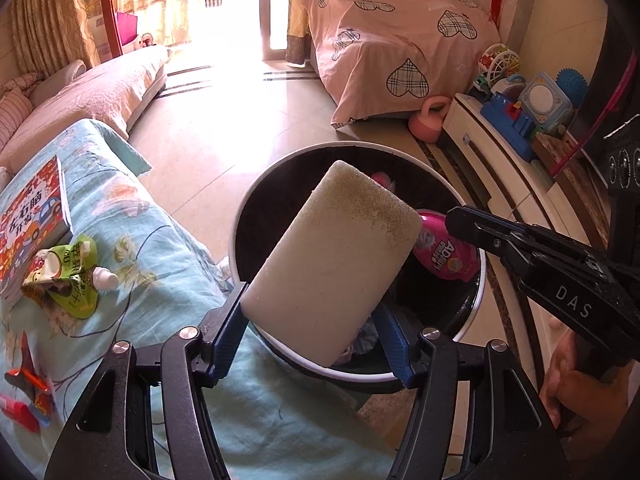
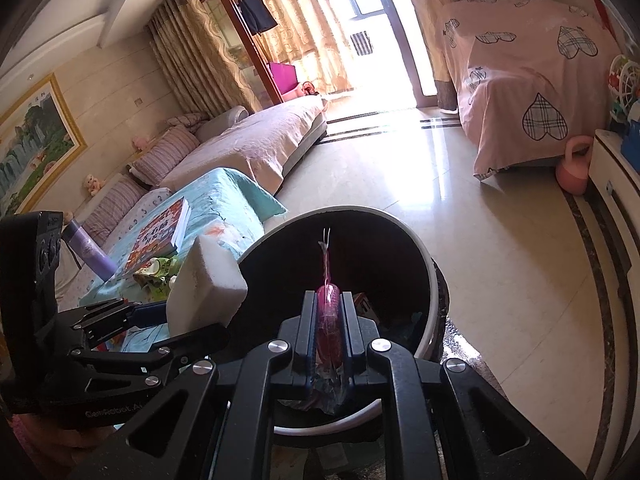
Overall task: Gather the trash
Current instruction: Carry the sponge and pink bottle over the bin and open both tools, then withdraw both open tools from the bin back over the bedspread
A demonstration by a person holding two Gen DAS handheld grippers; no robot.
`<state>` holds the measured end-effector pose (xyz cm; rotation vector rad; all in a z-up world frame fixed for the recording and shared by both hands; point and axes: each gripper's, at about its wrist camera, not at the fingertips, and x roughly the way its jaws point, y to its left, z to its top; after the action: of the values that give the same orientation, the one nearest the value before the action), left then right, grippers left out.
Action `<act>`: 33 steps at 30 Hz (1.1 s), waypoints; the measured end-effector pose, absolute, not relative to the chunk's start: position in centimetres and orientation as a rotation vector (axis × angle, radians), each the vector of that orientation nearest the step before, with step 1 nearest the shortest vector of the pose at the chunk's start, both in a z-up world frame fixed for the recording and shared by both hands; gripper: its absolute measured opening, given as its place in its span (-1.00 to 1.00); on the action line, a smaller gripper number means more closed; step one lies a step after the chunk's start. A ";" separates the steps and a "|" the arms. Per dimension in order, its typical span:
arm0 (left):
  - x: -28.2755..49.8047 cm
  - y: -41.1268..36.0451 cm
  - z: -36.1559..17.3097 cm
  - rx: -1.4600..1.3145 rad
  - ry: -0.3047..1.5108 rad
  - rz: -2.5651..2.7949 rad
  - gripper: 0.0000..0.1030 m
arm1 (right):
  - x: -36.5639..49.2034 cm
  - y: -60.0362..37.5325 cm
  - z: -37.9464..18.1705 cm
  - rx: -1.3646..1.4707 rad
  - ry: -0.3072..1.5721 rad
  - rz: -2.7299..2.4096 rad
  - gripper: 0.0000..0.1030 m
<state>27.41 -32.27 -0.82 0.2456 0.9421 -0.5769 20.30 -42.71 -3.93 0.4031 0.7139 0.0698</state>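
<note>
1. The left gripper [image 1: 316, 340] has a pale sponge [image 1: 332, 264] between its blue pads; the left pad touches the sponge's edge, while the right pad stands slightly off it, so the grip looks loose.
2. The sponge tilts over the near rim of the bin [image 1: 478, 296], a round black bin with a white rim standing on the floor.
3. The right gripper [image 2: 329, 320] is pinched narrow on a flat pink wrapper [image 2: 329, 312], held over the bin's mouth.
4. Inside the bin lies other rubbish, hard to make out.
5. On the blue-covered table [image 1: 168, 264] beside the bin lie a crumpled green pouch [image 1: 70, 280] with a white cap, a book [image 1: 32, 216], and red scraps [image 1: 24, 396] near the left edge.
</note>
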 end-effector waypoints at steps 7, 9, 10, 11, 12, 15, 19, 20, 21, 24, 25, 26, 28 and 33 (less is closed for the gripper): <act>27.0 -31.3 -0.7 0.211 0.947 -0.568 0.46 | 20.0 -43.4 -3.9 0.447 0.704 0.069 -0.41; 26.7 -30.6 -0.4 0.190 0.940 -0.566 0.46 | 19.6 -43.4 -3.5 0.450 0.688 0.068 -0.20; 26.5 -30.1 -0.3 0.179 0.936 -0.565 0.46 | 19.4 -43.3 -3.3 0.452 0.681 0.070 -0.18; 26.3 -29.6 -0.2 0.168 0.931 -0.561 0.46 | 19.2 -43.2 -3.1 0.455 0.676 0.074 -0.15; 26.1 -29.1 -0.1 0.157 0.929 -0.556 0.46 | 19.1 -43.2 -3.0 0.458 0.673 0.077 -0.14; 25.4 -27.2 -0.1 0.112 0.927 -0.542 0.47 | 18.4 -42.3 -2.6 0.460 0.662 0.089 0.07; 24.3 -23.9 -0.4 0.060 0.919 -0.497 0.47 | 17.2 -40.8 -2.4 0.475 0.642 0.115 0.54; 24.0 -23.1 -0.5 0.049 0.917 -0.483 0.47 | 16.9 -40.2 -2.4 0.479 0.638 0.123 0.66; 23.7 -22.2 -0.6 0.039 0.916 -0.472 0.47 | 16.6 -39.6 -2.4 0.480 0.639 0.131 0.72; 22.9 -19.7 -1.1 0.006 0.923 -0.443 0.48 | 16.0 -37.8 -2.6 0.486 0.651 0.165 0.87; 22.6 -18.7 -1.2 -0.003 0.926 -0.428 0.48 | 15.9 -37.1 -2.6 0.483 0.656 0.174 0.90; 22.3 -17.6 -1.4 -0.014 0.929 -0.410 0.48 | 15.8 -36.3 -2.7 0.478 0.662 0.183 0.94; 21.7 -15.7 -1.6 -0.034 0.929 -0.385 0.48 | 15.7 -34.8 -2.8 0.472 0.674 0.214 0.96; 20.5 -10.9 -1.8 -0.090 0.923 -0.309 0.49 | 15.5 -31.0 -3.5 0.478 0.715 0.281 0.96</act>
<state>20.52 -10.92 -1.83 -0.0897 0.9227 -0.3087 15.46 -31.01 -3.51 0.4781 0.7152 0.2807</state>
